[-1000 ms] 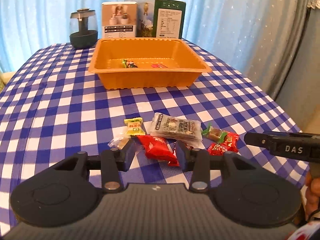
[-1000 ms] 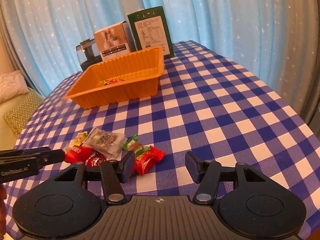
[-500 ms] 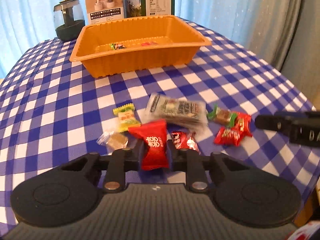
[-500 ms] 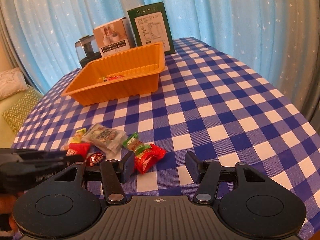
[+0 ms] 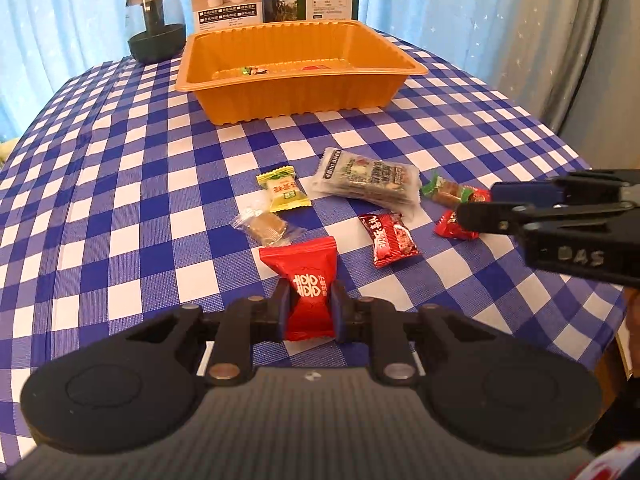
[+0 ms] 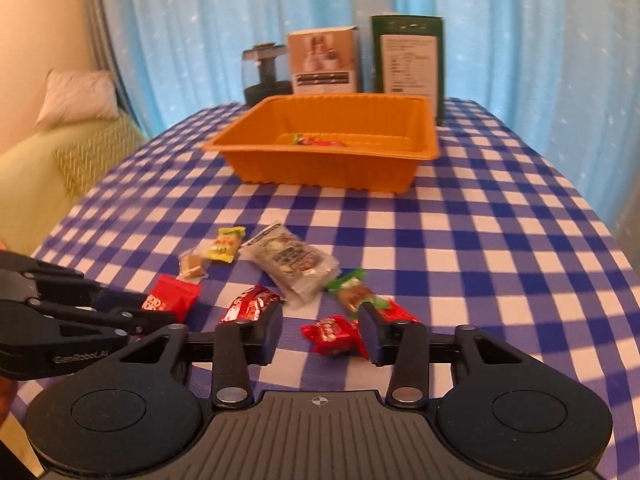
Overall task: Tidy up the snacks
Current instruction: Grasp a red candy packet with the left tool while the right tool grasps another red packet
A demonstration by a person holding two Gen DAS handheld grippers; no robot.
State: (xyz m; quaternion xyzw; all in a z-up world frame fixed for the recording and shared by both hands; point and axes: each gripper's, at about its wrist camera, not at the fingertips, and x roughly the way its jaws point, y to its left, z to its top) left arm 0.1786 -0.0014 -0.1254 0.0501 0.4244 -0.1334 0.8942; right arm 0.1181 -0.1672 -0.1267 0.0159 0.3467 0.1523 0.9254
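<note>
Both grippers had moved: the left gripper (image 5: 309, 311) had squeezed tight on the red candy (image 5: 306, 285), and the right gripper (image 6: 320, 332) was closing around a small red sweet (image 6: 330, 334), not yet pinched. Next stop looked like the orange tray (image 5: 304, 90).

Black left hand-held gripper (image 5: 310, 312) — blue-padded fingers, round silver pivot screws, ribbed grey body.

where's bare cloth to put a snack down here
Bare cloth lies left of the yellow candy and right of the orange tray. The strip between tray and grey packet is free too. It is crowded around the red candies.
</note>
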